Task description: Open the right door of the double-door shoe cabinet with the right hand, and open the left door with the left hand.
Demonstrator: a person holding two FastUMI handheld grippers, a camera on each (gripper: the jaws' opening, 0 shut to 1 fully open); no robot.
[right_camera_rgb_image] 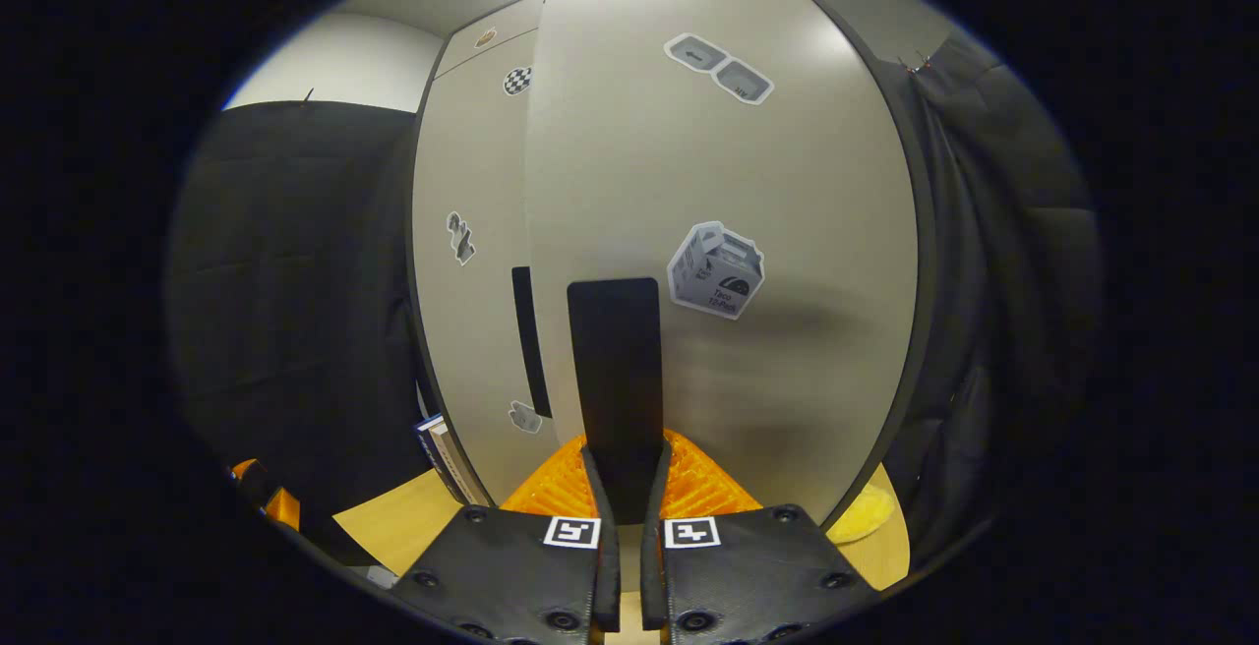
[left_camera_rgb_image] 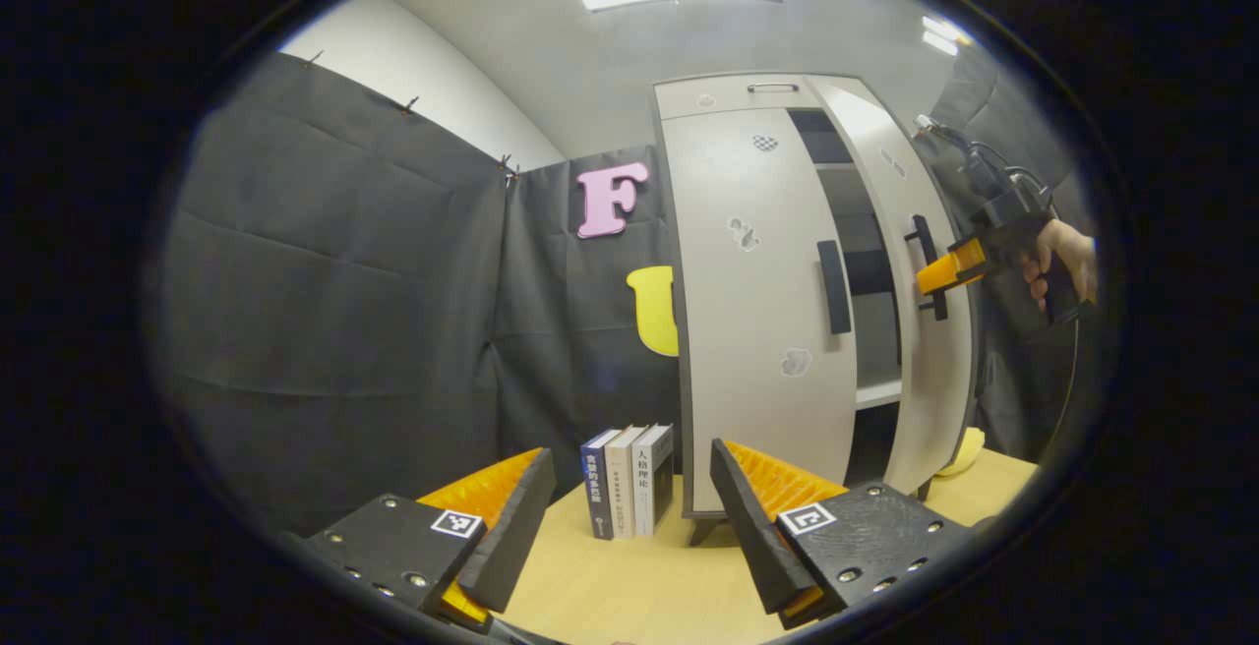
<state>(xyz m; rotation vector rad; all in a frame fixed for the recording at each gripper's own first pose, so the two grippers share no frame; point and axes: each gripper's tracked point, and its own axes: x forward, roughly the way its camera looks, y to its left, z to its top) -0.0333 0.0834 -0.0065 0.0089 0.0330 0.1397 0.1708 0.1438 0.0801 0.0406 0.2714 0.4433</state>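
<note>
The light grey shoe cabinet [left_camera_rgb_image: 757, 301] stands on the wooden table. Its right door [left_camera_rgb_image: 910, 232] is swung partly outward, and dark shelves show in the gap. The left door [left_camera_rgb_image: 752, 321] is closed, with its black handle [left_camera_rgb_image: 833, 286] at the inner edge. My right gripper [left_camera_rgb_image: 949, 266], held by a hand, sits at the right door's black handle [left_camera_rgb_image: 925, 262]. In the right gripper view the right gripper [right_camera_rgb_image: 629, 473] is shut on that handle [right_camera_rgb_image: 615, 370], with the right door [right_camera_rgb_image: 728, 212] close ahead. My left gripper [left_camera_rgb_image: 629, 507] is open, low over the table, well short of the cabinet.
Three upright books [left_camera_rgb_image: 629, 493] stand on the table [left_camera_rgb_image: 629, 586] just left of the cabinet's foot. A yellow object [right_camera_rgb_image: 861, 512] lies on the table by the cabinet's right side. Black cloth walls close in on the left and right.
</note>
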